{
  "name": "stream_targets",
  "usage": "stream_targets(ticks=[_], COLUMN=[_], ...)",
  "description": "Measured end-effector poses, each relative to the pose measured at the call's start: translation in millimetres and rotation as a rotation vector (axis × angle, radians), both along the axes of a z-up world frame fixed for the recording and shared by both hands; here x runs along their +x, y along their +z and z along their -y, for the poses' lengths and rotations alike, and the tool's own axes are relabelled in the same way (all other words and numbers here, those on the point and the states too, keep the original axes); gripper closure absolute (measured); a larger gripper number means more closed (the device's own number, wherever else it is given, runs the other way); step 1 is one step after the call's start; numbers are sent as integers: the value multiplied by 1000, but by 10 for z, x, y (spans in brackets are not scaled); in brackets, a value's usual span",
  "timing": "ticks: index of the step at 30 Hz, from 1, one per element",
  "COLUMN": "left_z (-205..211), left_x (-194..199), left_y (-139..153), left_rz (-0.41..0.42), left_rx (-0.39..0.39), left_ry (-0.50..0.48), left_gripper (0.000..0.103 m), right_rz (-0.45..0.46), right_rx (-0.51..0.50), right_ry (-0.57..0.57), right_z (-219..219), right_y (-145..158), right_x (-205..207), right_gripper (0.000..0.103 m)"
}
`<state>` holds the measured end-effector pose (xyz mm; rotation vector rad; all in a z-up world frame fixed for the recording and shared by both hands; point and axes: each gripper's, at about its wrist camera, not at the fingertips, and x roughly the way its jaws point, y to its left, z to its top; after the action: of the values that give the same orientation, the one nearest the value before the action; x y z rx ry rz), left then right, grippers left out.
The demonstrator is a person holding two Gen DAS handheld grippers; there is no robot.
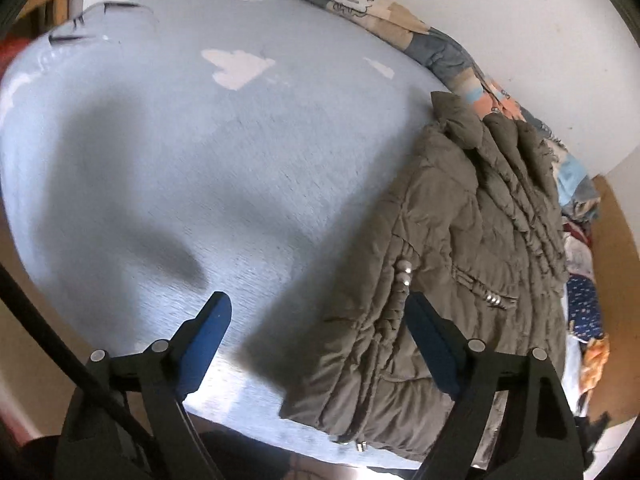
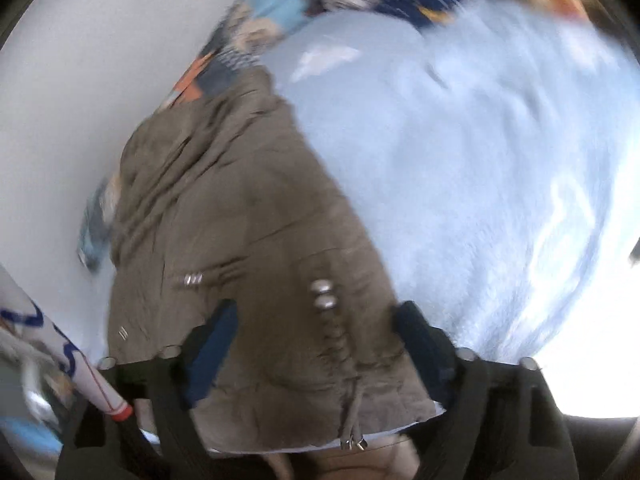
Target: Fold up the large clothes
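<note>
An olive-brown quilted jacket (image 1: 460, 264) lies folded lengthwise on a light blue bed sheet (image 1: 224, 152), collar toward the far wall, hem at the near edge. My left gripper (image 1: 320, 304) is open and empty, hovering above the sheet at the jacket's left edge. In the right wrist view the same jacket (image 2: 248, 248) fills the middle; my right gripper (image 2: 316, 312) is open and empty above its lower part, near the metal snaps (image 2: 323, 294). The view is motion-blurred.
A patterned patchwork blanket (image 1: 404, 24) runs along the white wall behind the bed. A pile of colourful clothes (image 1: 584, 288) lies at the right of the jacket. The blue sheet (image 2: 480, 184) stretches away on the jacket's other side. The bed's near edge lies just below the jacket hem.
</note>
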<state>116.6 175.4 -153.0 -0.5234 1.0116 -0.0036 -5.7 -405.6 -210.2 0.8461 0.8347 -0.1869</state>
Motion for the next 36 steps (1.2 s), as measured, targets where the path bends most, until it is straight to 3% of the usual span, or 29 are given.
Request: stream_targets(ticks=[5,10,15,19,23,25,26,27,29,33,34,36], left_z=[75,143,291,509,710,731,709,688,658,689,700,711], left_x=[33,-21,-93,-150,-188,-182,-183,-177,-152,-100,-103,-107], left_y=[-234,-334,-476,-479,-388,-322,-295,-294,-346,-376,-385,-400], left_rz=[-71,-94,-139,-120,-59,-20,-1,5,-6,-7,-7,-8], left_rx=[-121,-154,-217,-187,-87,-53,-42,-44,-47,-26,-15,-3], left_ry=[-25,-33,-77,-140,-186,-179,-164,-156,-140,-140,-141,-142], left_gripper=[16,16,16,16,16,24,29,31,39,39,39,38], right_rz=[20,29,23,-3,-39,-20,-1,22,86,65,61,49], right_rx=[160,268,305,340,341,270,224,200,193,168,190,245], right_ry=[-35,-70,-21,67,188,196,179,158,146,149,139,114], right_z=[141,216,165,-36,-382,-469,-480,-473,-459,-533,-527,-495], right_y=[-202,-363,-419,-467,-492,-395,-323,-273,-193,-241,-286,-404], right_x=[-30,-35,-17,-9,11,-3,-31,-48,-71,-36,-18,29], right_gripper=[21,20,18,16,17,32,53,60,64,60,56,40])
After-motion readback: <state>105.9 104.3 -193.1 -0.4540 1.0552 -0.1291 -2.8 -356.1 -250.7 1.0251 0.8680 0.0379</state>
